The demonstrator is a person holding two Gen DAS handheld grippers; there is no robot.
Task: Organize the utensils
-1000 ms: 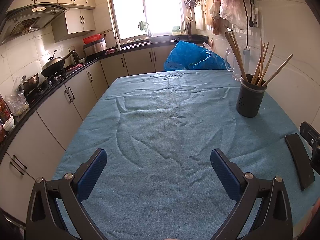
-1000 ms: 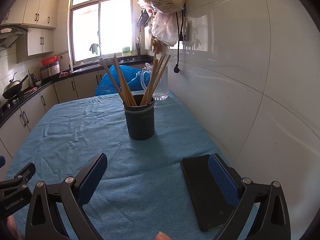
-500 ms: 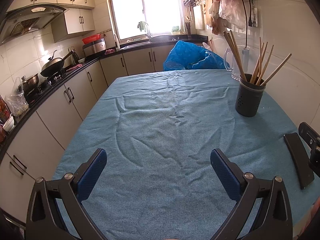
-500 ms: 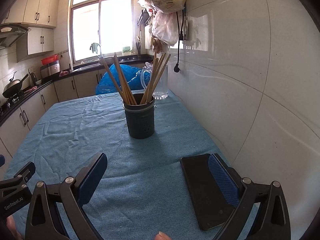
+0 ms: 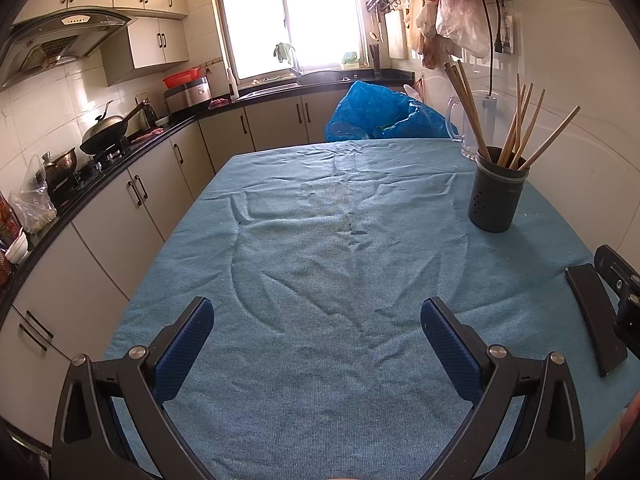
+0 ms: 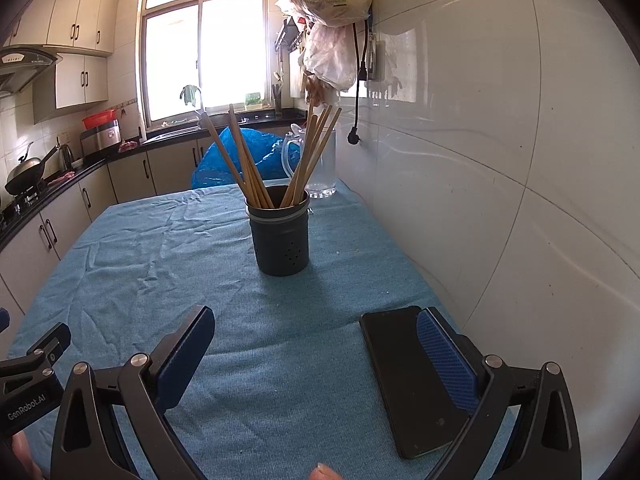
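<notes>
Chopsticks [image 6: 256, 168] upright in holder [image 6: 280, 240], well beyond empty right gripper [image 6: 316, 344].

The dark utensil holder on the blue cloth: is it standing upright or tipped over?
Upright. The utensil holder rests on its base on the blue cloth, mouth up, with the chopsticks fanning out above its rim.

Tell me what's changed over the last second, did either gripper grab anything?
Almost nothing. Both the left gripper and right gripper stay open and empty, drifting back very slightly. The chopsticks remain in the holder; the phone lies unmoved on the tablecloth.
</notes>
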